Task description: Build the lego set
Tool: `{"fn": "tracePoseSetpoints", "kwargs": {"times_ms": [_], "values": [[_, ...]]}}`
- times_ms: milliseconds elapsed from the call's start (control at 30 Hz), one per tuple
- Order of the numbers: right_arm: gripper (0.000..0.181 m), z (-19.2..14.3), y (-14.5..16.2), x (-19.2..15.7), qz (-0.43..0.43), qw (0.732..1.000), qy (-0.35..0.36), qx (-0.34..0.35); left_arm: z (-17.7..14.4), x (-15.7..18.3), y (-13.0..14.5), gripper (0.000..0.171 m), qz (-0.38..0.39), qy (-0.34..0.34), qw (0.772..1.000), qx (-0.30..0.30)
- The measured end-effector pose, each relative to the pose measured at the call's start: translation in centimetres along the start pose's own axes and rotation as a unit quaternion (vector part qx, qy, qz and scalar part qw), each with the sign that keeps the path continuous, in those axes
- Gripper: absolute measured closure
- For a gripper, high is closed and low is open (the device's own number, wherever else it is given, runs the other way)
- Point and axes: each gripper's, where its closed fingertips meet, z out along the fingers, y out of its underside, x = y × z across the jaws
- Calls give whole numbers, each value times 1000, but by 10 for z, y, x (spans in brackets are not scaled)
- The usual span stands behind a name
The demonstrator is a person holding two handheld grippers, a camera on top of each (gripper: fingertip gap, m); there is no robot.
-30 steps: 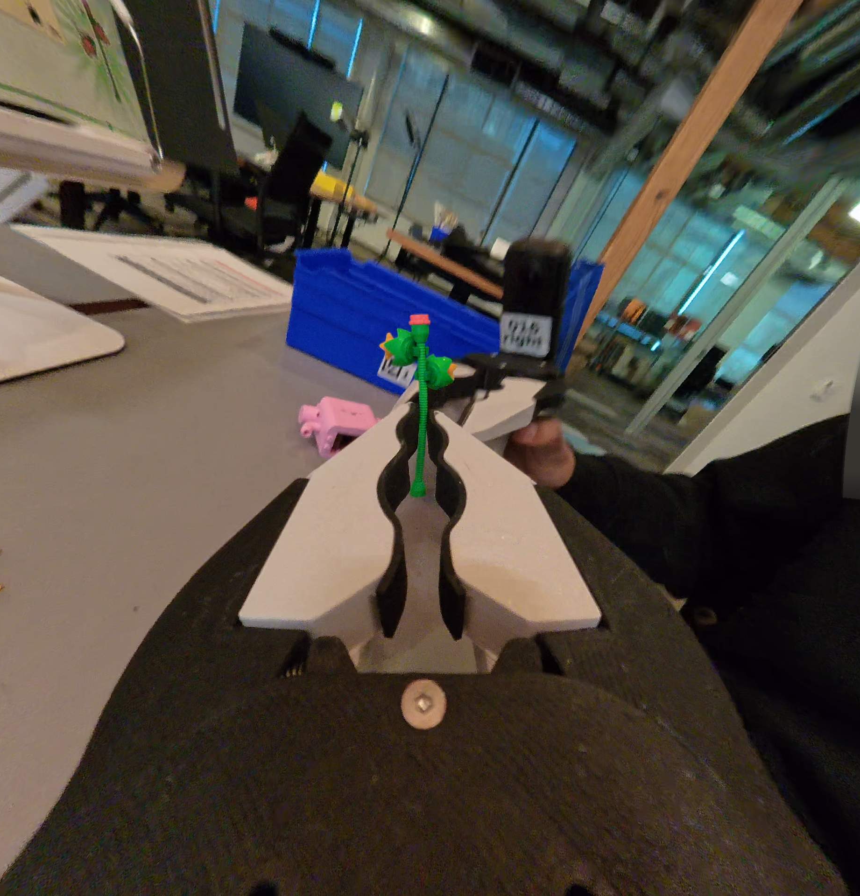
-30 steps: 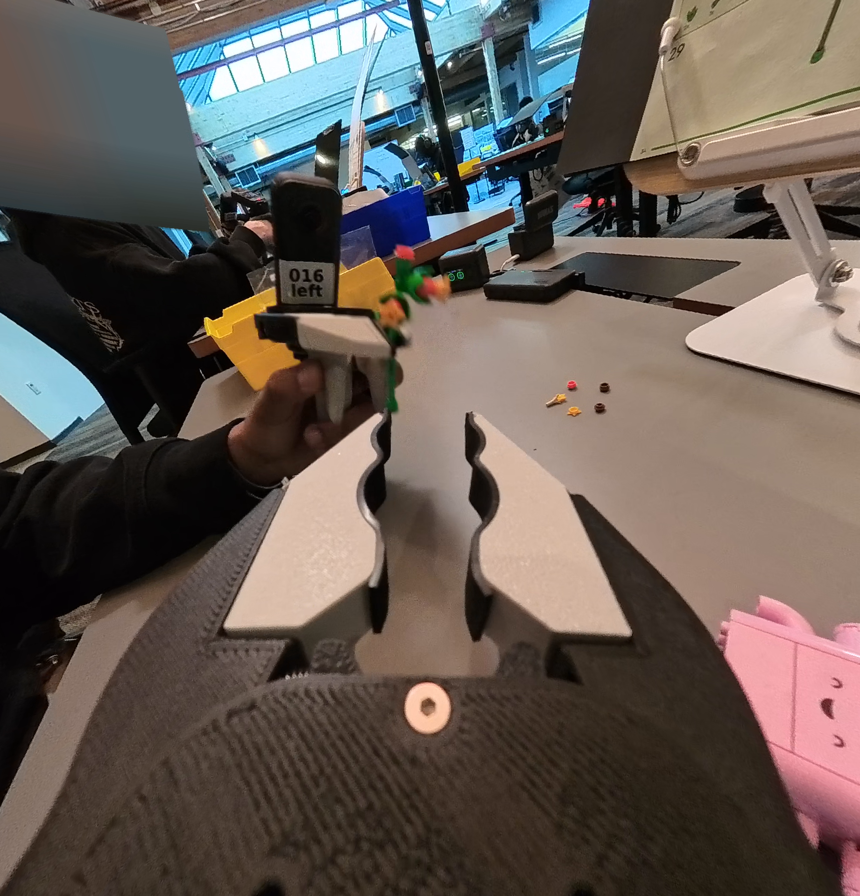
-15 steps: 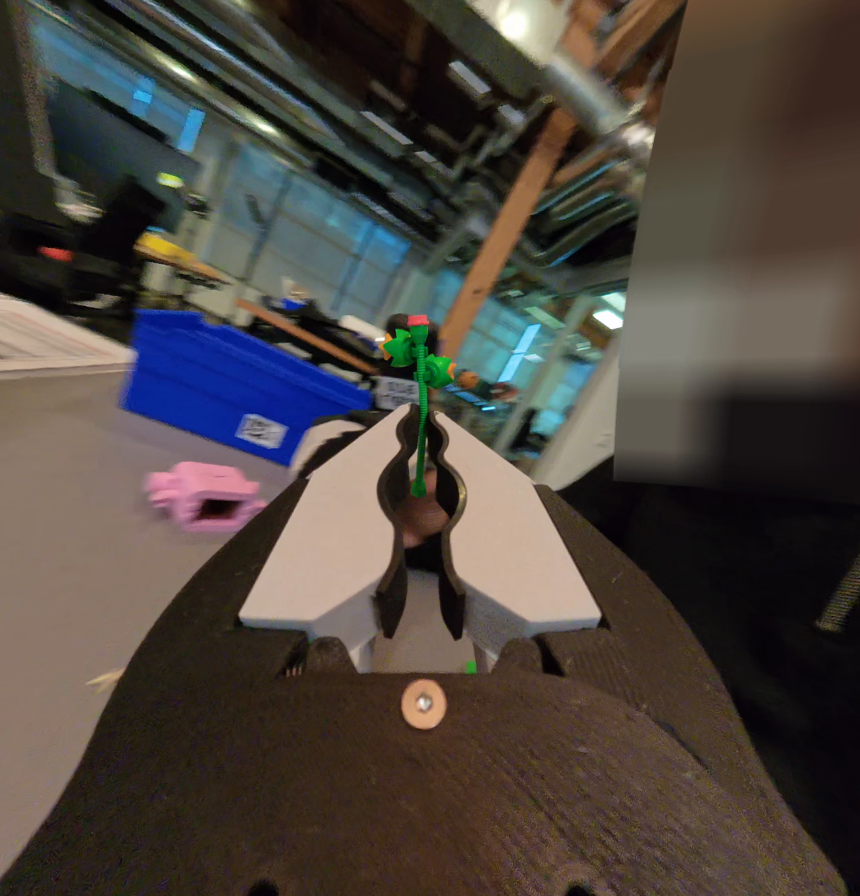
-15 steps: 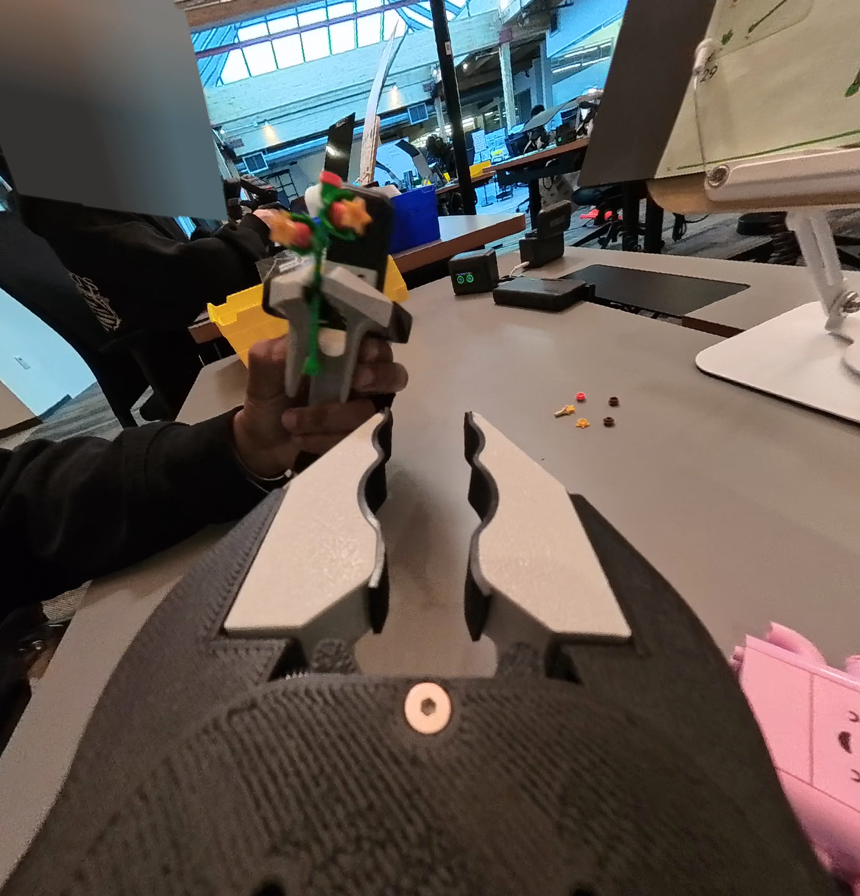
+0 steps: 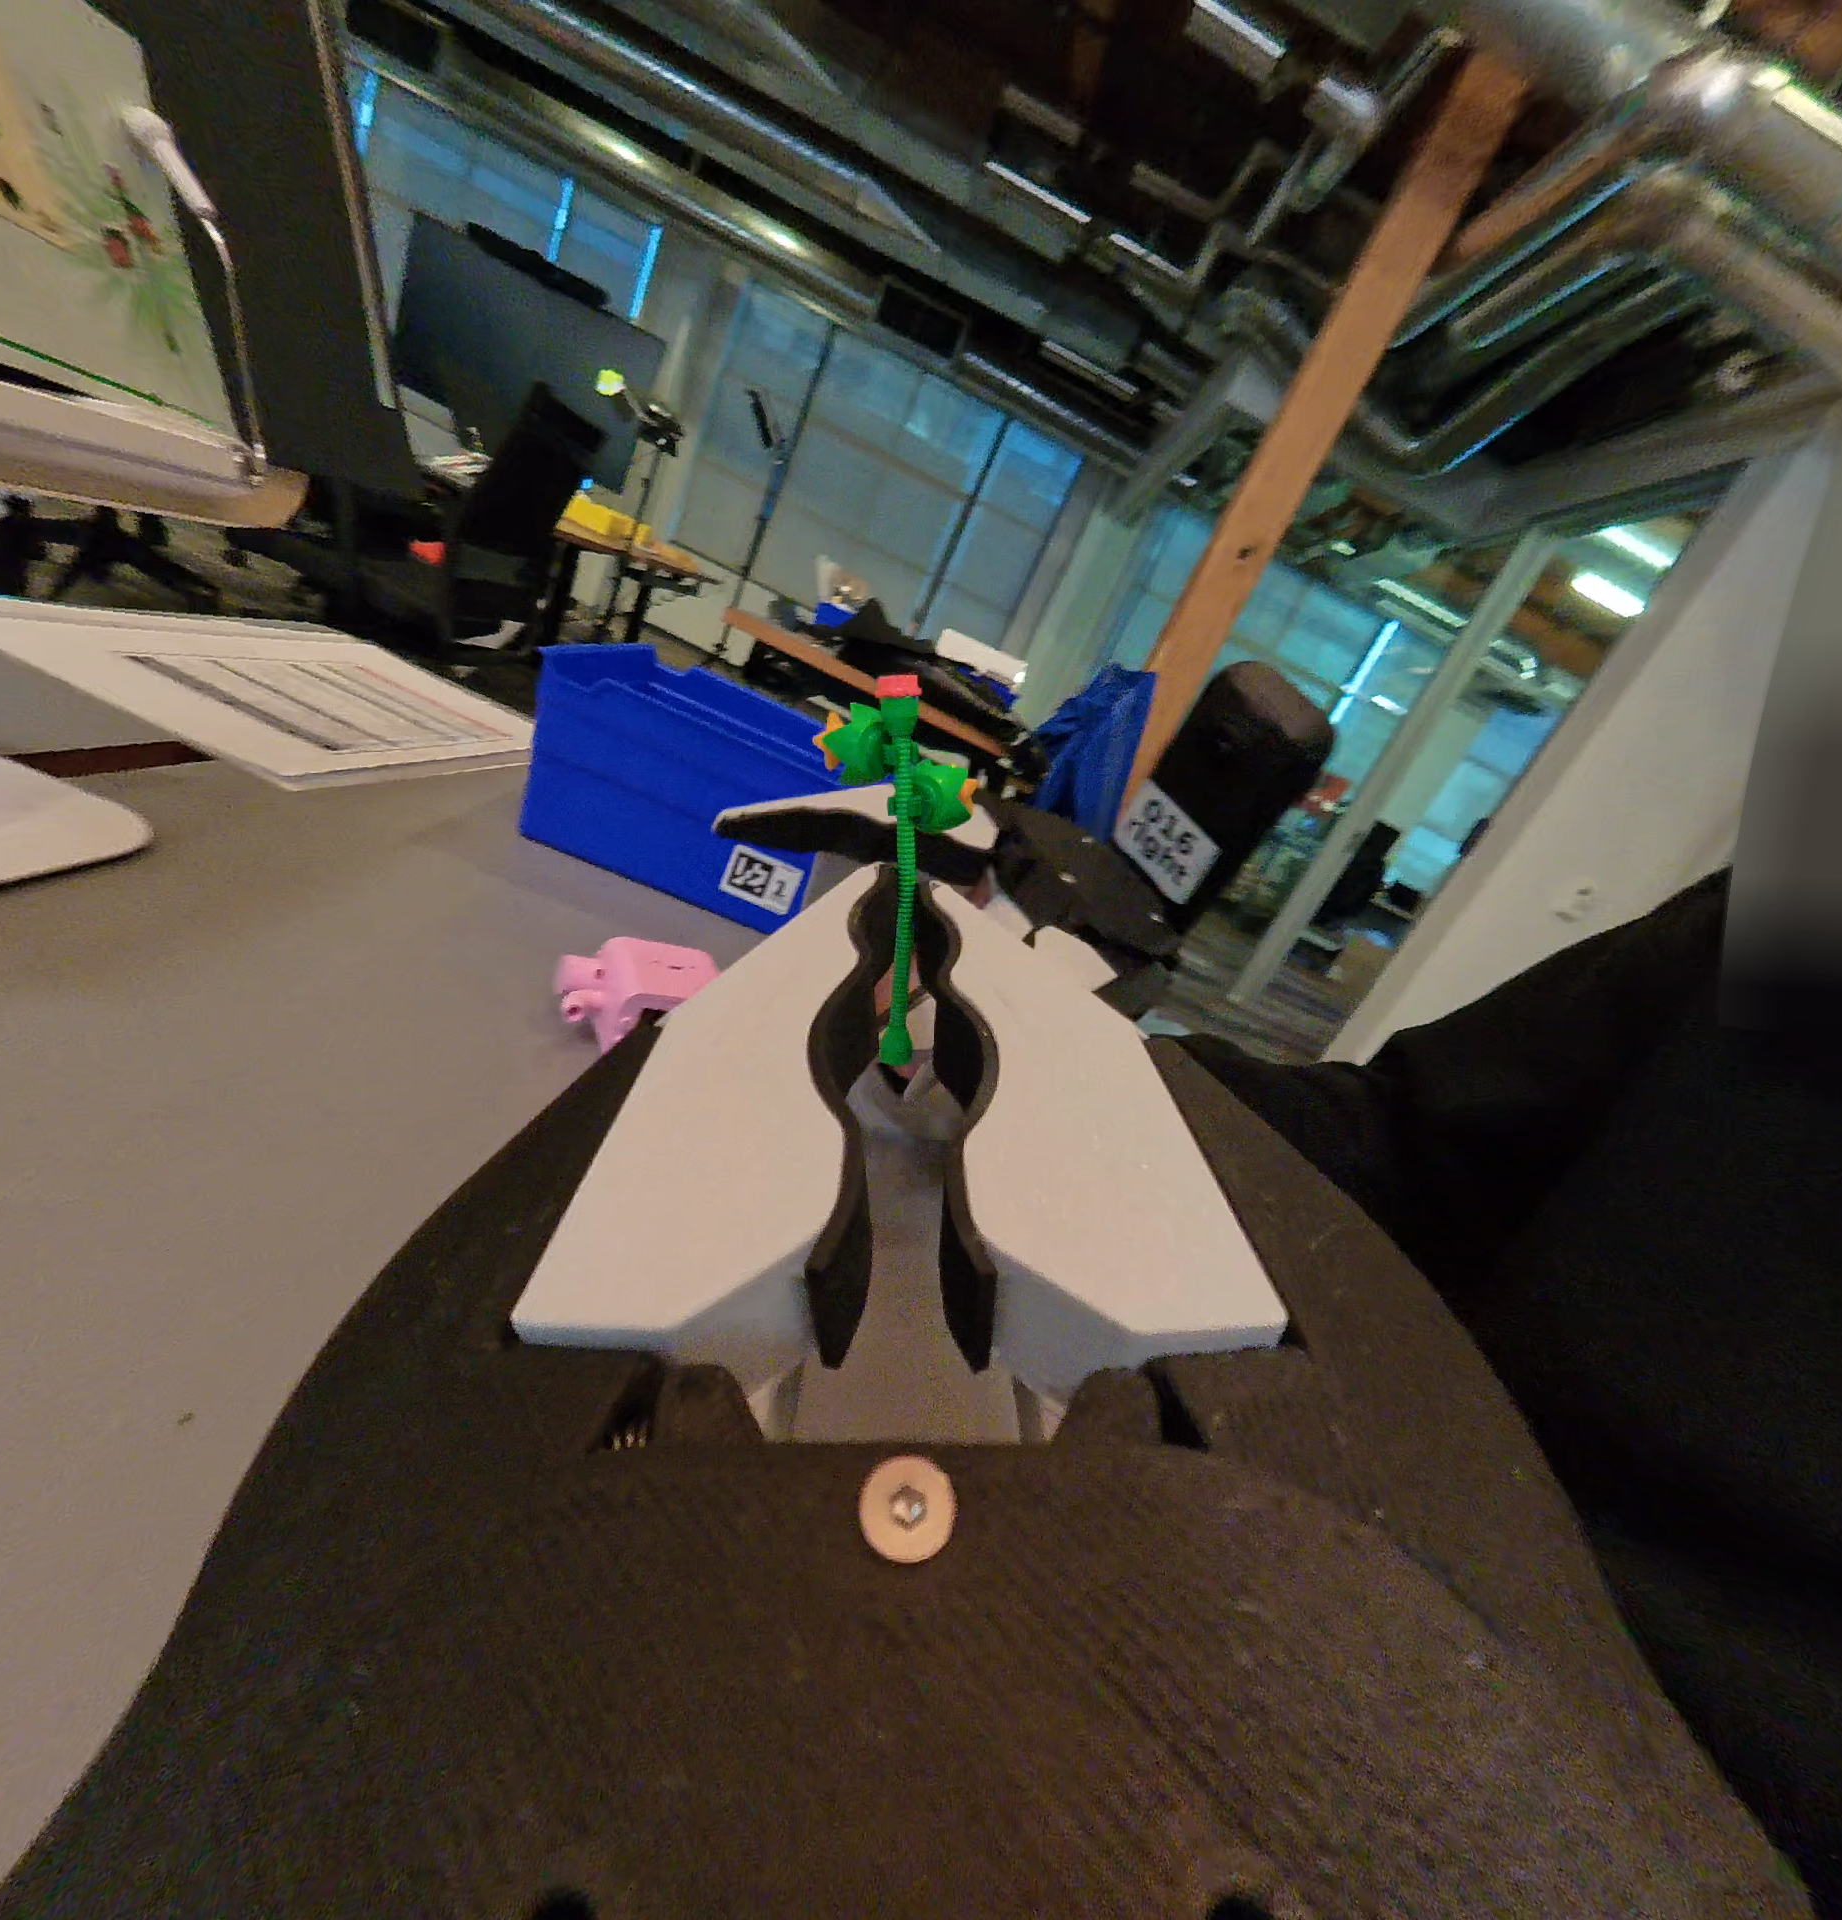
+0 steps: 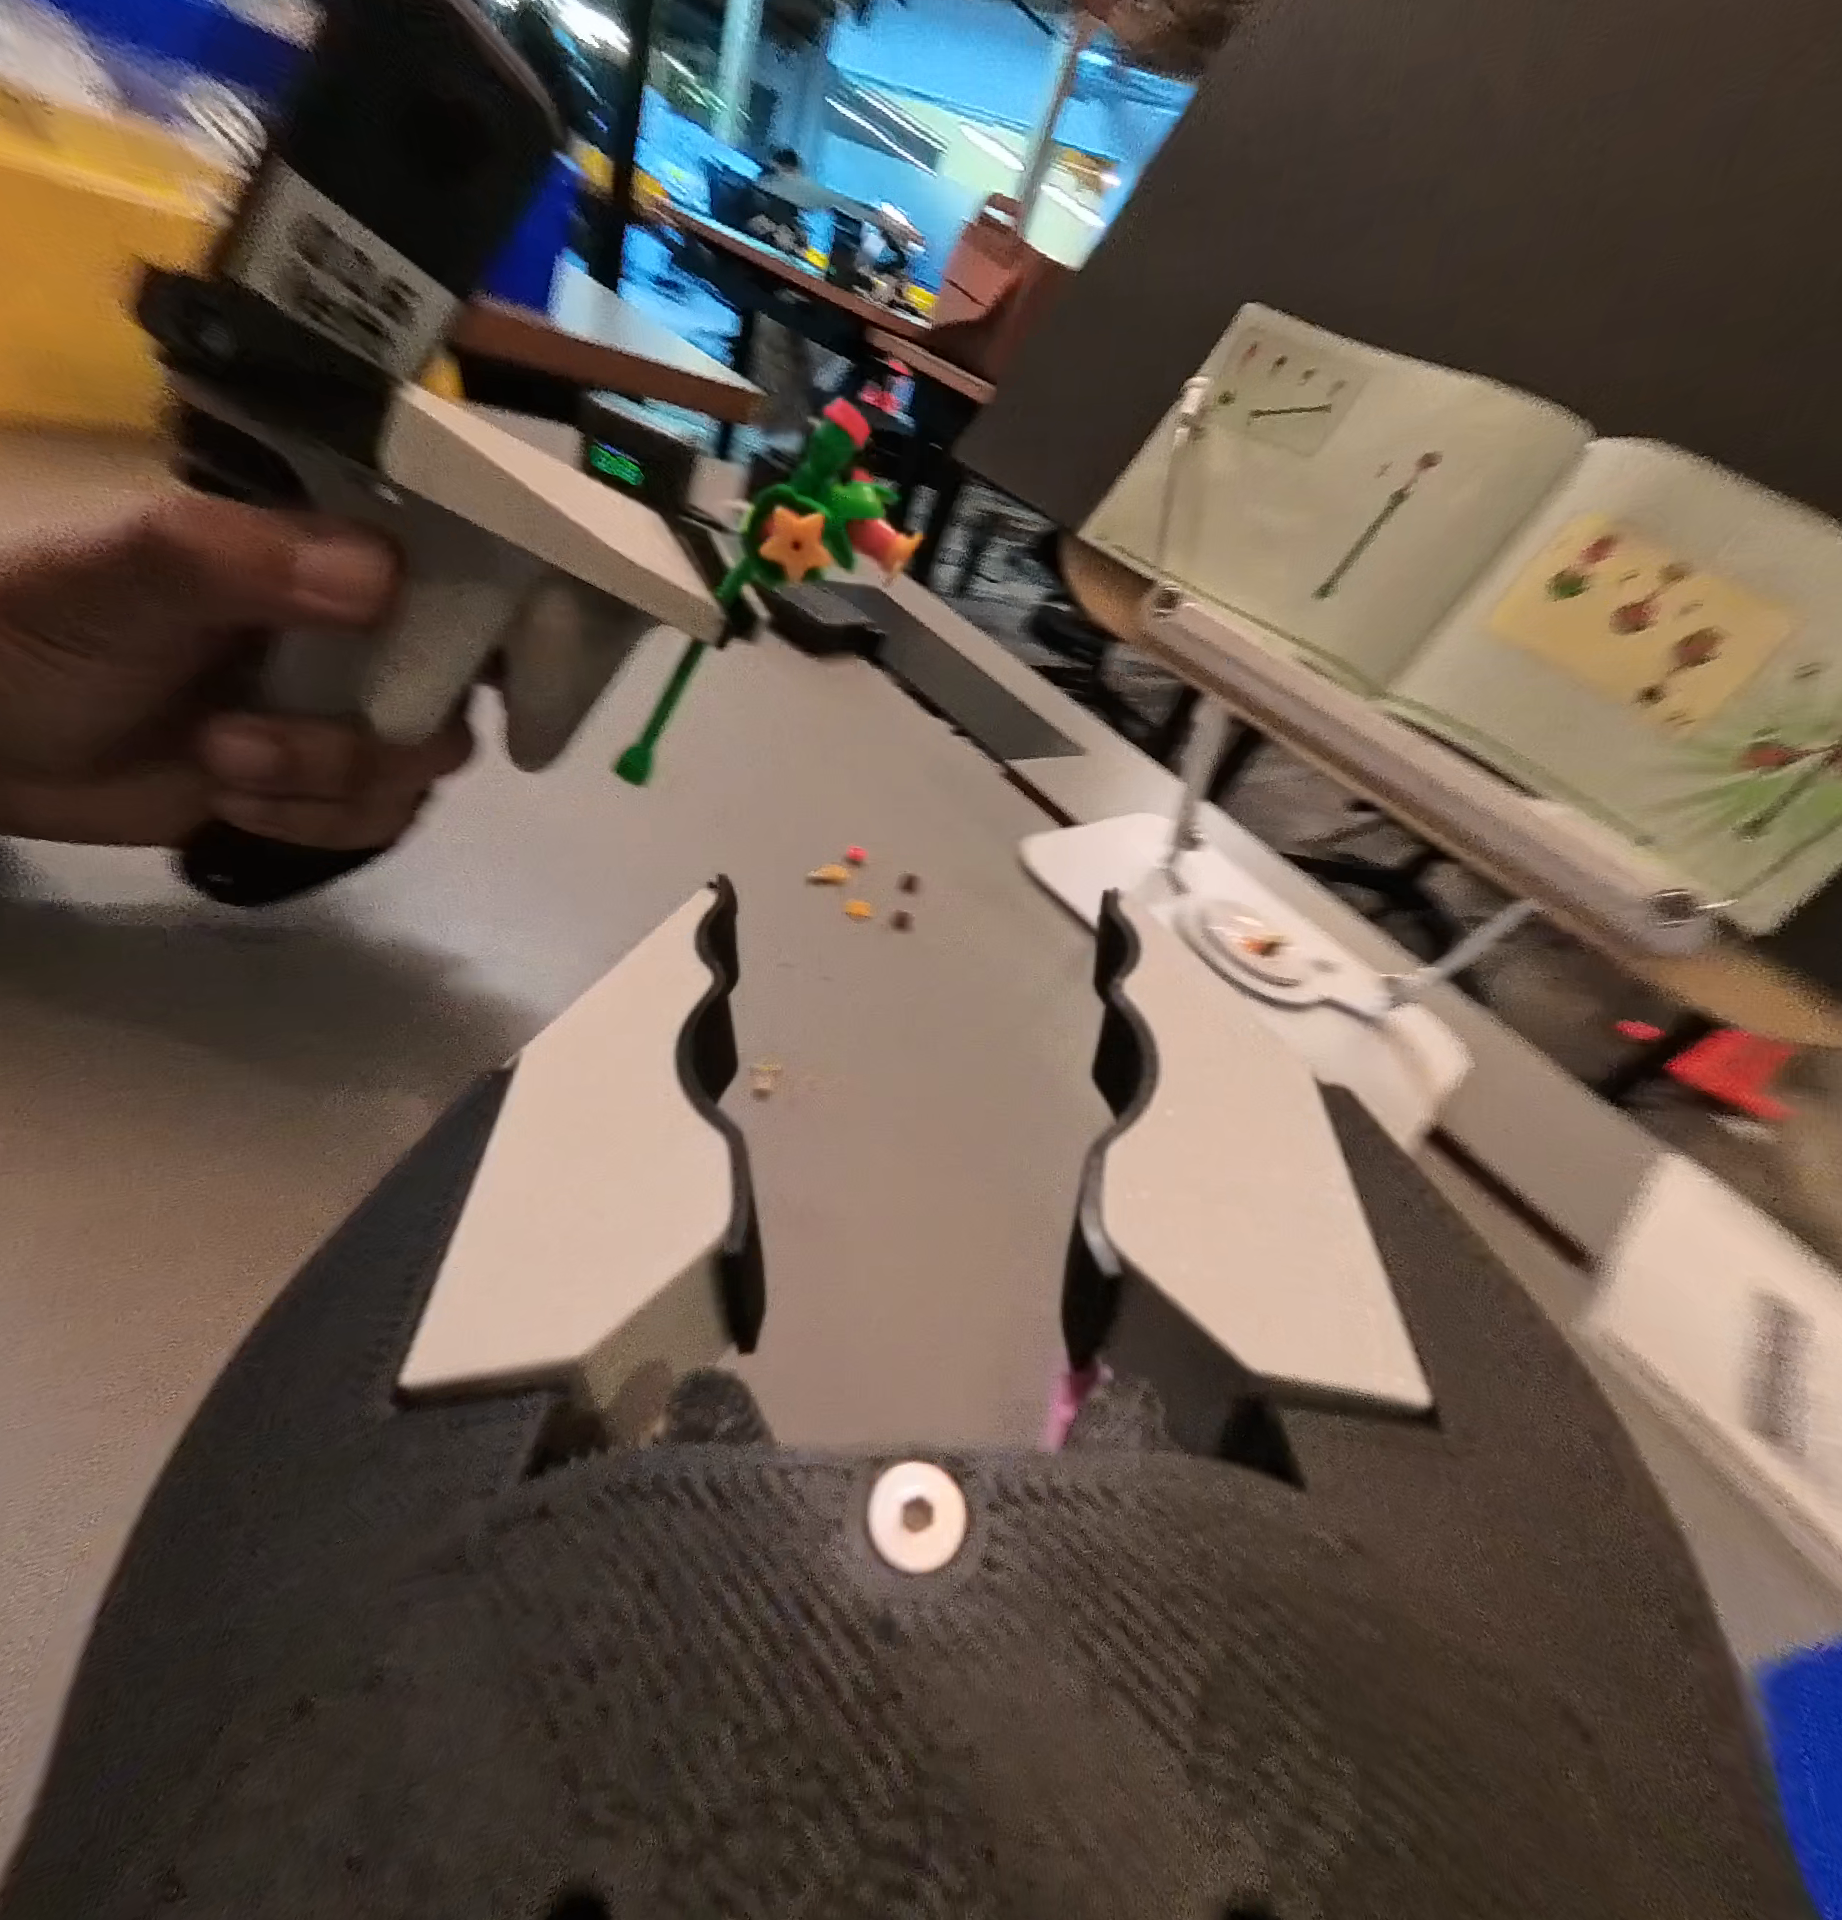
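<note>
Left gripper (image 5: 902,883) clamped on a green flower stem (image 5: 902,914), held upright above the grey table (image 5: 221,1039), two blooms near its top. Right gripper (image 6: 917,914) spread wide, holding nothing. One pink block (image 5: 631,977) beside one labelled blue bin (image 5: 657,779). About six small loose pieces (image 6: 860,894) on table. One open instruction booklet (image 6: 1519,582).
</note>
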Motion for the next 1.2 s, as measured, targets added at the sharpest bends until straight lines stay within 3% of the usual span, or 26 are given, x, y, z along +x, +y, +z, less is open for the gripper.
{"fn": "tracePoseSetpoints", "kwargs": {"times_ms": [200, 333, 400, 500, 733, 867, 933, 1000, 1200], "values": [[110, 26, -31, 69, -111, 985, 130, 4, 3, -6, 8, 171, 39, -38, 998, -28], [91, 69, -51, 155, -43, 982, 185, -16, 6, -10, 15, 171, 58, -53, 996, -52], [88, 91, -51, 196, 15, 979, 202, -13, 6, -11, 16, 171, 62, -57, 995, -56], [87, 112, -39, 236, 26, 972, 232, -25, 3, -15, 17, 171, 66, -66, 994, -58], [96, 129, -26, 256, -2, 966, 257, -39, 8, -11, 18, 171, 23, -36, 998, -44], [115, 132, -23, 254, 17, 971, 234, -43, 13, -9, 24, 171, 22, -27, 998, -58], [154, 130, -23, 253, 23, 973, 224, -44, 16, -9, 28, 171, 21, -26, 997, -65], [170, 130, -21, 252, 28, 975, 216, -40, 17, -8, 30, 171, 15, -21, 997, -72], [181, 130, -20, 248, 23, 980, 187, -58, 16, -5, 31, 171, 42, -36, 995, -81]]}}
